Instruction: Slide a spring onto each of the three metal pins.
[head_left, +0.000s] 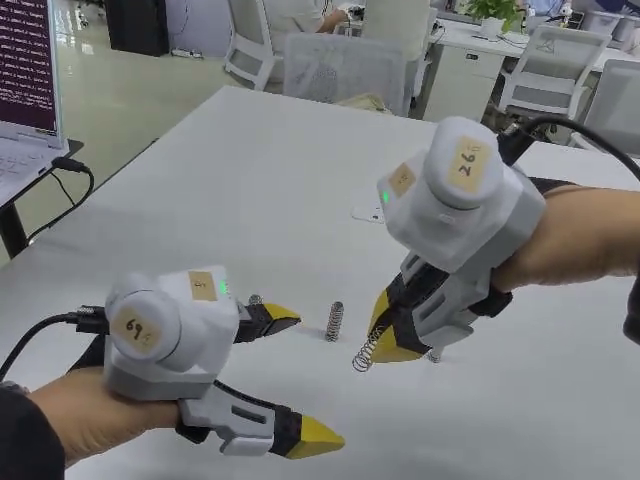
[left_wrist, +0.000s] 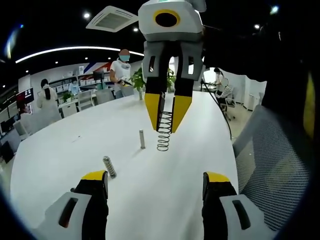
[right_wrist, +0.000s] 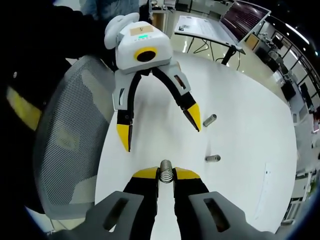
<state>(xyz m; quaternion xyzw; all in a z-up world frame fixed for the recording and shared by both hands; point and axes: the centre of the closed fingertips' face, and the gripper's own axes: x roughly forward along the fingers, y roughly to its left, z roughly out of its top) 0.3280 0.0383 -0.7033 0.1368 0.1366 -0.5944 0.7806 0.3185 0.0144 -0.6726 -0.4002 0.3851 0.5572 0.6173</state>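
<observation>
White counter (head_left: 250, 180) carries the work. The right tool (left_wrist: 166, 122) is tilted steeply down, its yellow tips pinched on the upper coils of a spring (left_wrist: 163, 139) whose long axis hangs toward the counter. The left tool (head_left: 305, 378) lies low with its jaws spread wide, holding nothing. A bare pin (left_wrist: 142, 139) stands upright just beside the spring's lower end, not under it. The spring likely needs shifting sideways over the pin's tip before lowering. A sprung pin (head_left: 334, 320) stands nearby.
</observation>
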